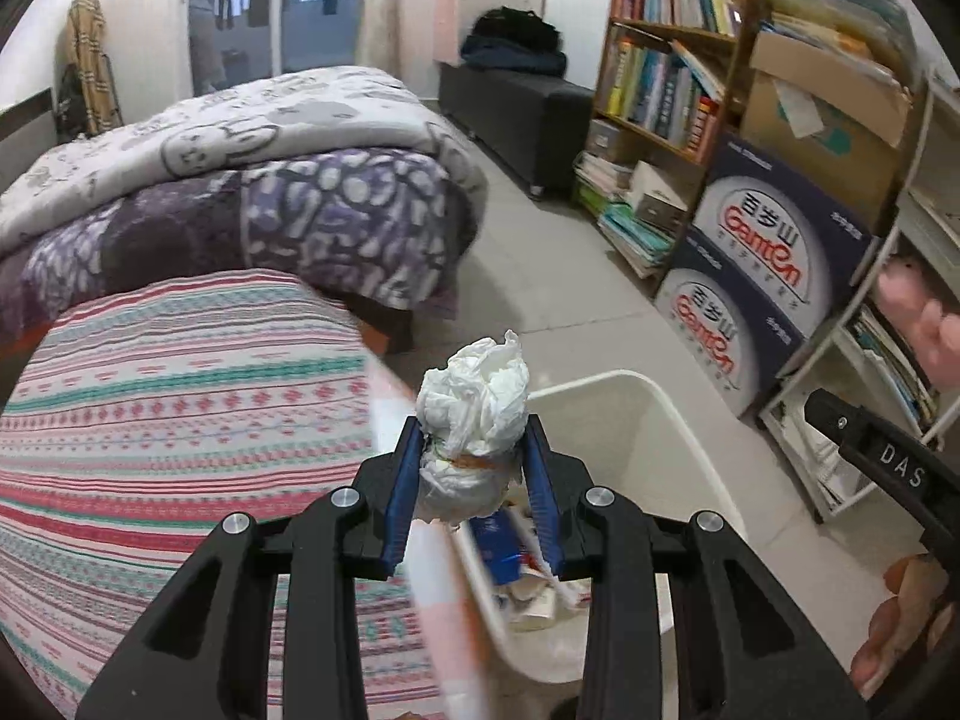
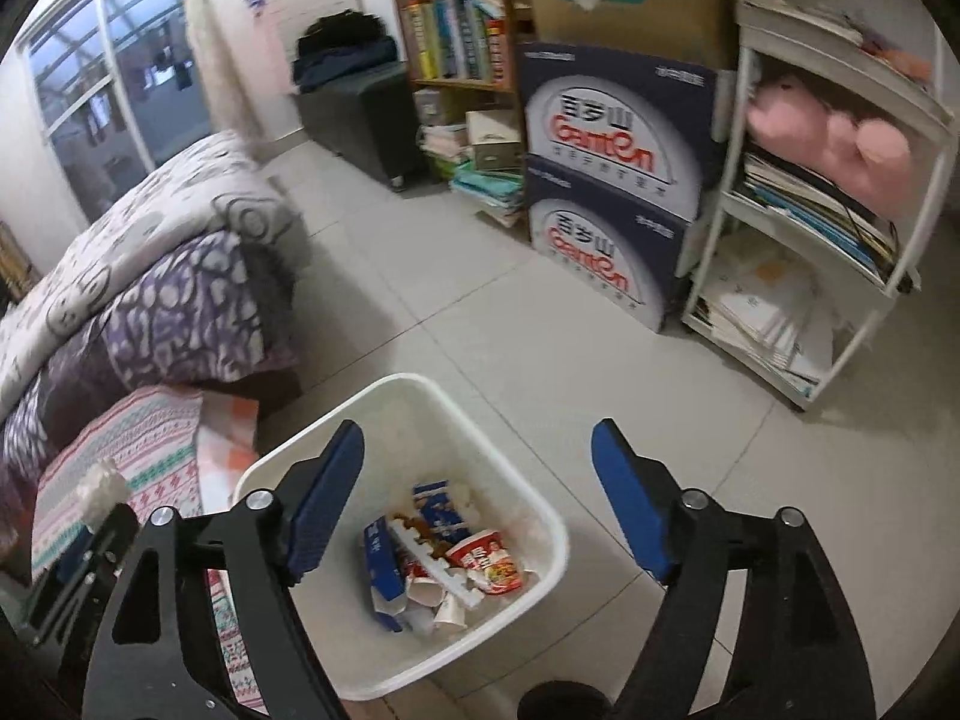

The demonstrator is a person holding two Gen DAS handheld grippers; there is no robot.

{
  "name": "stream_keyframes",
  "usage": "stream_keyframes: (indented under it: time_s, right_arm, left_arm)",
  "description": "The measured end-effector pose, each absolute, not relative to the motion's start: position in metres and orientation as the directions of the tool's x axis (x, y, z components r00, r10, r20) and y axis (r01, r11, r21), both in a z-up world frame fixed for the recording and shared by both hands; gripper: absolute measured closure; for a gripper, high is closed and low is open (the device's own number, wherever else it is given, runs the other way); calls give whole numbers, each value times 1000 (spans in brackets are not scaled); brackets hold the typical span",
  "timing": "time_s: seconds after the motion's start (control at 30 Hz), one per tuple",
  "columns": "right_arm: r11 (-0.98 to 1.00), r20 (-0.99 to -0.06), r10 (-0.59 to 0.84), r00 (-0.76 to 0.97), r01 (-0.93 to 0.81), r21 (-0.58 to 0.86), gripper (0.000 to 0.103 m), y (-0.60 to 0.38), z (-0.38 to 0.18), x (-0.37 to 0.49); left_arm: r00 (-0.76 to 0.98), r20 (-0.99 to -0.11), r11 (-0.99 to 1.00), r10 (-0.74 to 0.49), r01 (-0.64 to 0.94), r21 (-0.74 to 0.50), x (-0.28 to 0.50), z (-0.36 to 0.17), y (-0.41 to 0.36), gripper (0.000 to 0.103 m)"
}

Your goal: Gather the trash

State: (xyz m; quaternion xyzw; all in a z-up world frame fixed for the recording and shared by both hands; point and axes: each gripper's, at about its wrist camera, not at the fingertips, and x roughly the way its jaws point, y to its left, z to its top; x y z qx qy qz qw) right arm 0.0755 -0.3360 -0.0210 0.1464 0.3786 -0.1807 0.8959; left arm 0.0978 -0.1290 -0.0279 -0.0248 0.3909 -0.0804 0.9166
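In the left wrist view my left gripper (image 1: 474,438) is shut on a crumpled white tissue wad (image 1: 477,402), held over the near rim of the white trash bin (image 1: 624,387) beside the bed. In the right wrist view my right gripper (image 2: 477,450) stands open above the same white trash bin (image 2: 540,516), with nothing between its blue pads. Inside the bin lie a red noodle cup (image 2: 489,561), blue cartons (image 2: 381,564) and paper cups. The left gripper with its tissue wad (image 2: 102,489) shows at the lower left of the right wrist view.
A striped bedspread (image 1: 180,420) and purple quilt (image 1: 270,204) fill the left. Two stacked blue water boxes (image 2: 606,180), a bookshelf (image 1: 660,72) and a white rack (image 2: 810,240) with a pink plush stand along the right. Tiled floor (image 2: 510,330) lies beyond the bin.
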Motion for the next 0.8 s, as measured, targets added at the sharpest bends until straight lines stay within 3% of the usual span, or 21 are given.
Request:
stream_keyframes:
  time_s: [0.2,0.53,0.57,0.63,0.73,0.8]
  right_arm:
    - [848,-739,-242,629,507,153,18,-362,-20,69]
    - [847,-674,-344,654,526,78,8,-353,-1,56]
    - [849,-656,-366,660,526,56,7,-349,2,52]
    - [855,-620,-406,672,518,1,7,-338,10,45]
    - [864,-593,-412,692,503,-13,7,-327,18,31]
    - [871,-573,-409,710,491,-13,7,-318,23,18]
  left_arm:
    - [643,-727,970,-241,192,-151,110,-31,-169,68]
    - [642,-717,961,-274,219,-172,97,-18,-174,48]
    - [650,-712,963,-265,215,-162,93,-15,-172,46]
    - [690,-685,972,-234,191,-139,81,-5,-161,30]
    - [746,-637,981,-196,151,-125,62,10,-141,18]
    - [773,-612,986,-167,125,-112,50,18,-129,15]
